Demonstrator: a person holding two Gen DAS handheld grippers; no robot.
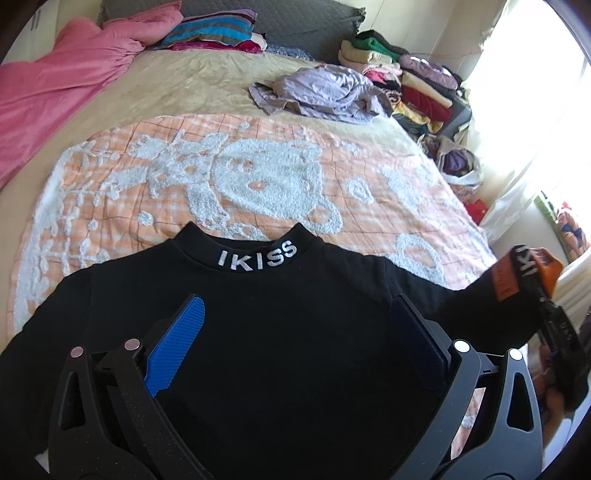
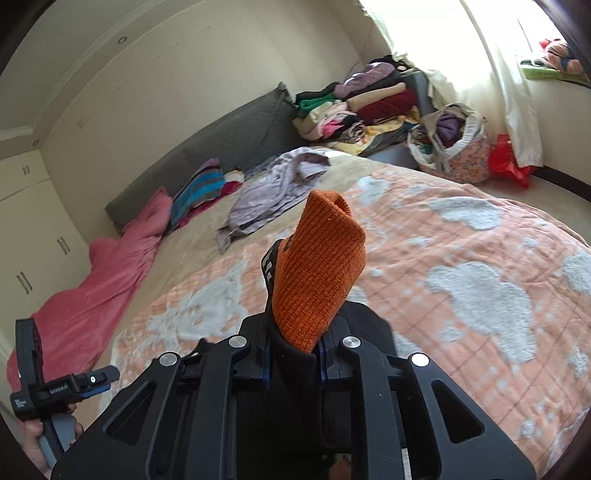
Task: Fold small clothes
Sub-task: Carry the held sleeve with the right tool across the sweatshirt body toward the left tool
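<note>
A small black sweater point(image 1: 280, 317) with "IKISS" on its collar lies flat on the orange and white blanket point(image 1: 236, 177). My left gripper point(image 1: 295, 332) hovers over its chest, jaws wide open and empty. My right gripper point(image 2: 295, 354) is shut on the sweater's right sleeve, just below the orange ribbed cuff point(image 2: 317, 269), which sticks up between the jaws. In the left wrist view the lifted sleeve and cuff point(image 1: 517, 280) reach out to the right, where the right gripper point(image 1: 554, 332) holds them. The left gripper also shows at the lower left of the right wrist view point(image 2: 66, 387).
A crumpled lilac garment point(image 1: 321, 92) lies further up the bed. A pink quilt point(image 1: 55, 85) lies along the left side, striped pillows point(image 1: 218, 29) at the headboard. Stacked folded clothes point(image 1: 406, 74) and a full laundry bag point(image 2: 454, 144) stand by the window.
</note>
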